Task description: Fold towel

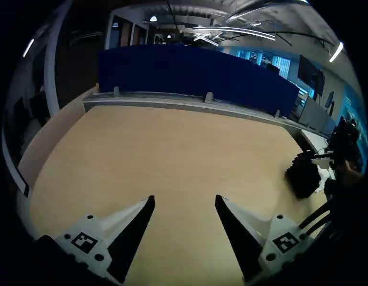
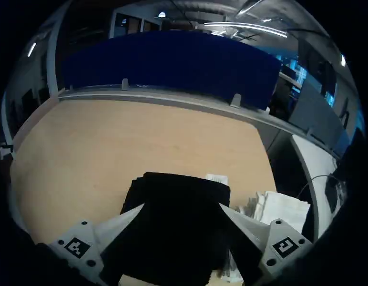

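Pale wood is most of what we've got here: the bench (image 1: pixel 174 152) runs wide and bare through the middle of the left gripper view. A dark blue partition (image 1: pixel 193 71) stands along its far edge from about 10 to 2 o'clock.

Next down in size is the black towel (image 2: pixel 181 209). In the right gripper view it sits dead centre toward 6 o'clock, near the bench's right-hand end. It's bunched into a thick, squarish block, and layered edges show on its 9 o'clock side. From the left gripper view, the black towel (image 1: pixel 303 176) is probably that dark lump way out at 3 o'clock, though it's too murky to swear to.

Just beside it at 4 o'clock in the right gripper view is a white cloth pile (image 2: pixel 279 205), rumpled and hard to read.

Now the claws. The right claw (image 2: pixel 182 206) has its fingers spread wide with the towel block between them. We can't tell whether the pads are actually pressing on it or just straddling it. The left claw (image 1: pixel 184 198) is spread open over bare wood with nothing in it, well apart from the towel.

Progress-wise, we'd say the folding looks mostly done, since the towel already reads as a compact multi-layer block and not a flat sheet. What's likely left is a final squaring-up or setting it down neatly. That's our guess though, not gospel.
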